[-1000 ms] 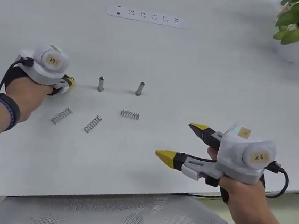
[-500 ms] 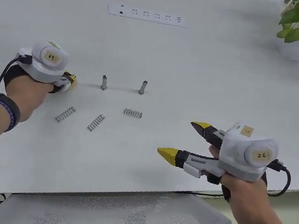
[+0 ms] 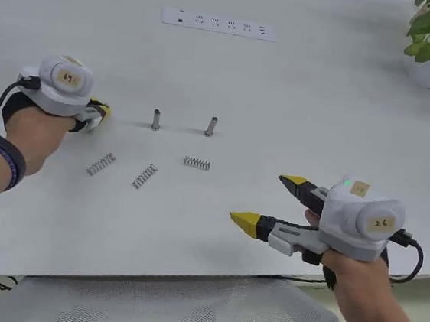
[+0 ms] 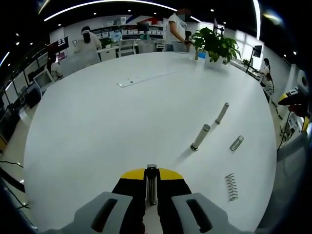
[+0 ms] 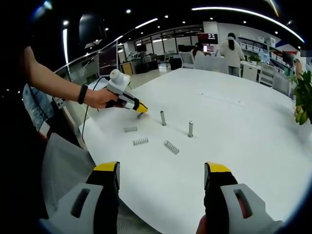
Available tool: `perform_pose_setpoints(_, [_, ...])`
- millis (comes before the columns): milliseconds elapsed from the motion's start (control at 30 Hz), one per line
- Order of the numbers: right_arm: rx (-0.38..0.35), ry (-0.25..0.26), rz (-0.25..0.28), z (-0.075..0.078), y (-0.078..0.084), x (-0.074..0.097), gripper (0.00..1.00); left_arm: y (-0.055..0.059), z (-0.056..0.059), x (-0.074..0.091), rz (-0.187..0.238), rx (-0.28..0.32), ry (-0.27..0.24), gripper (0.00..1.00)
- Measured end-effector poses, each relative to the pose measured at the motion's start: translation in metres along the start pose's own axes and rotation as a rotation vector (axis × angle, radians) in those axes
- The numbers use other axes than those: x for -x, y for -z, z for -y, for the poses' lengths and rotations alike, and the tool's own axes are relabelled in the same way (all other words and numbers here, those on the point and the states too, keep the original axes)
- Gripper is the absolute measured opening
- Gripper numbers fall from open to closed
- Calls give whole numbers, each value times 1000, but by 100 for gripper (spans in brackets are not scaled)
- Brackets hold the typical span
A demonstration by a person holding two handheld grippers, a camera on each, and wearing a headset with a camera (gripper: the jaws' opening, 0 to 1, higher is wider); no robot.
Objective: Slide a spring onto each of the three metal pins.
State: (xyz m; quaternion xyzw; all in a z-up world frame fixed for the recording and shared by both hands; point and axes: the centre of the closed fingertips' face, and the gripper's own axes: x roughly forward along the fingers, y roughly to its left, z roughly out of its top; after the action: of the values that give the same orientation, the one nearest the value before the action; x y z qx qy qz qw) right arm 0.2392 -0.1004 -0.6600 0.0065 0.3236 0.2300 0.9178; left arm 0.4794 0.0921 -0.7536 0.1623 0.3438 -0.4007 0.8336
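Left gripper (image 3: 97,112) is down at the table (image 3: 321,103), far left, and its own view tells the story: jaws closed tight on a pin (image 4: 151,183), the shaft pinched between the yellow tips. From the head view that pin seems to sit in line with the other two, though the gripper hides its base there.

Along that row, the middle pin (image 3: 156,119) stands upright and bare, and the right pin (image 3: 212,126) is upright and bare too. Nothing is on either one.

Now the springs: all three lie flat on the table, just in front of the pins. The left spring (image 3: 101,164) is near the left gripper, the middle spring (image 3: 145,176) lies beside it, and the right spring (image 3: 197,163) sits a little closer to the pin row, below the right pin. None touches a pin.

Right gripper (image 3: 268,203) hovers near the table's front edge, well apart from the springs, jaws spread wide and holding nothing.

So the score reads zero of three, by my reckoning. One pin is steadied, no spring picked up. The open right gripper looks the likely one to go for a spring, the right spring being nearest. All three slides are left to do.
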Motion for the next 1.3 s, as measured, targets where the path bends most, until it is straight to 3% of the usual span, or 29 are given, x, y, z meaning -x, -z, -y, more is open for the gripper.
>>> perform_pose_setpoints(733, [0,-12,14,-3,-1,-3,70,-1,-3,13,11,-10,-23,0])
perform_pose_setpoints(1300, [-3,-6,18,-1,-2,-1,70,-4,5,16,14,-11,-18,0])
